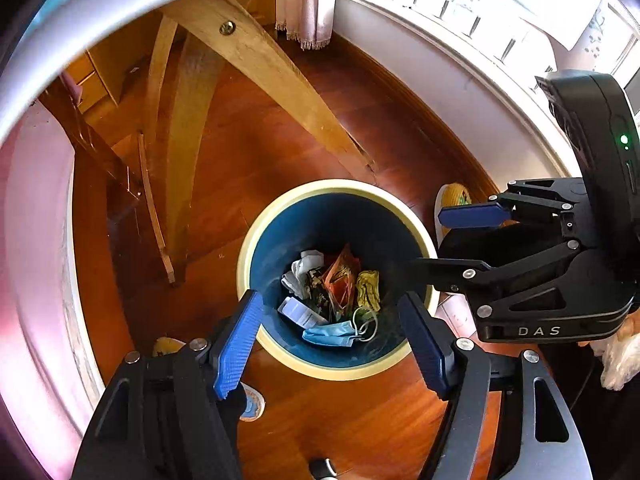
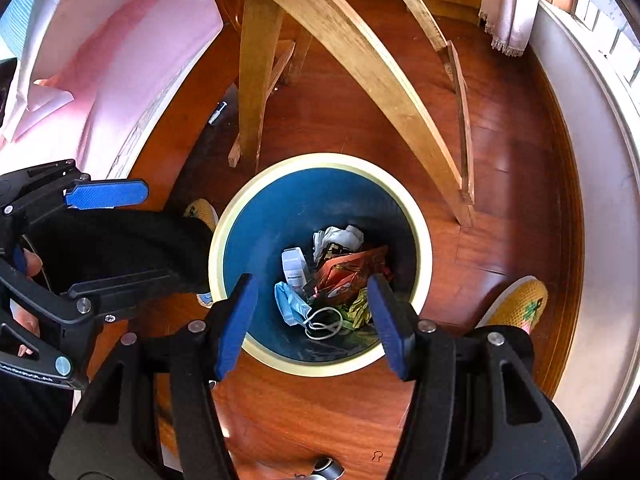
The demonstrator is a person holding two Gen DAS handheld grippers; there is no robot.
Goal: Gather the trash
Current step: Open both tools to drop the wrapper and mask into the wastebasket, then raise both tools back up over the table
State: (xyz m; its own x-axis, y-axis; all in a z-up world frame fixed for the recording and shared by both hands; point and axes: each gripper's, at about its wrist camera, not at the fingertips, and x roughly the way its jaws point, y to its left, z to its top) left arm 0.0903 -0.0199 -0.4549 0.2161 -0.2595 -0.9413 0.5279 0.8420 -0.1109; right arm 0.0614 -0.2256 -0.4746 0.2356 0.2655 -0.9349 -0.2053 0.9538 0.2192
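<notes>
Hovering with jaws spread and empty, both grippers partly hide the trash bin [image 1: 248,248] rim.

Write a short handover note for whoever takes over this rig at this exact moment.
Left gripper: open, nothing between the pads, held above the bin.
Right gripper: open, also empty, above the same bin.
Bin: blue with a cream rim, standing on the wood floor by the wooden table legs.
Done: inside lie a blue face mask, crumpled white paper, a red wrapper, a yellow-green wrapper and a small white box.
Left: a dark pen-like item lies on the floor near a table leg; check whether it is trash.
</notes>
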